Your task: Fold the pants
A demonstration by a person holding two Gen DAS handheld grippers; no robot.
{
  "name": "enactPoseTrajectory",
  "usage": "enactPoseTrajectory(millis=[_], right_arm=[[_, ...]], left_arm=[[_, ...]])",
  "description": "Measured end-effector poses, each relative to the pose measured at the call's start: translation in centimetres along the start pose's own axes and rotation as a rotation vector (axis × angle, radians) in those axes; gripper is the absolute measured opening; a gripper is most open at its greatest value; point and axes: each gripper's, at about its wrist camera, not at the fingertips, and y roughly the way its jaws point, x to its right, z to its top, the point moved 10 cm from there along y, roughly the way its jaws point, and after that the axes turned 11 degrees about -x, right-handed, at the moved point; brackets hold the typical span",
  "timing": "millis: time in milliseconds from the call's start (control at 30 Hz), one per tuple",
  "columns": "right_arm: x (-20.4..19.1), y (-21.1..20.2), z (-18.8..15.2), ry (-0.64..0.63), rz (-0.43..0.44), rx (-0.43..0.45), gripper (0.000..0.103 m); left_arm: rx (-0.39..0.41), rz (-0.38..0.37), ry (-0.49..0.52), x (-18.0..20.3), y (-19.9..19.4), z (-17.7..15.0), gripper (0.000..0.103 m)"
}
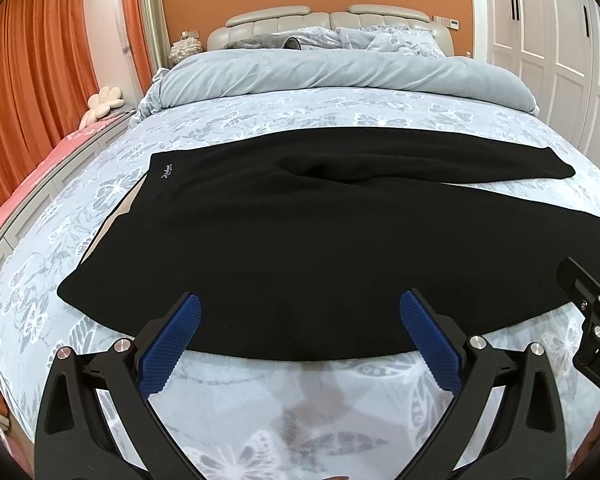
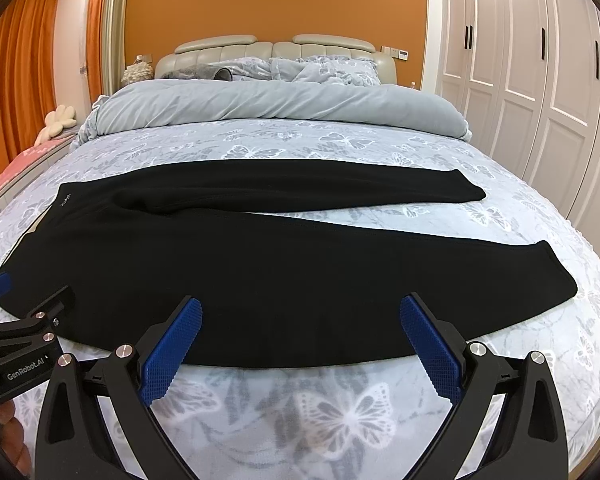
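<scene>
Black pants (image 1: 300,240) lie flat on the bed, waistband at the left with a small white logo (image 1: 166,172), two legs spread to the right. They also show in the right wrist view (image 2: 284,272). My left gripper (image 1: 300,308) is open and empty, hovering over the near edge of the pants near the waist end. My right gripper (image 2: 300,312) is open and empty over the near edge of the closer leg. Each gripper shows at the edge of the other's view, the right one (image 1: 592,304) and the left one (image 2: 28,320).
The bed (image 2: 340,408) has a pale blue butterfly-print cover. A folded grey duvet (image 2: 276,104) and pillows lie at the headboard end. White wardrobe doors (image 2: 540,80) stand at the right, orange curtains (image 1: 32,100) and a pink bench at the left.
</scene>
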Motion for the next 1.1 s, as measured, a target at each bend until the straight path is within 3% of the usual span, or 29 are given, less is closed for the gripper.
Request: enactPoseTrajectory(millis=[1100], right_arm=[[-0.25, -0.08, -0.22, -0.003, 0.003, -0.005, 0.098]], left_arm=[[-0.01, 0.006, -0.004, -0.17, 0.56, -0.25, 0.098]])
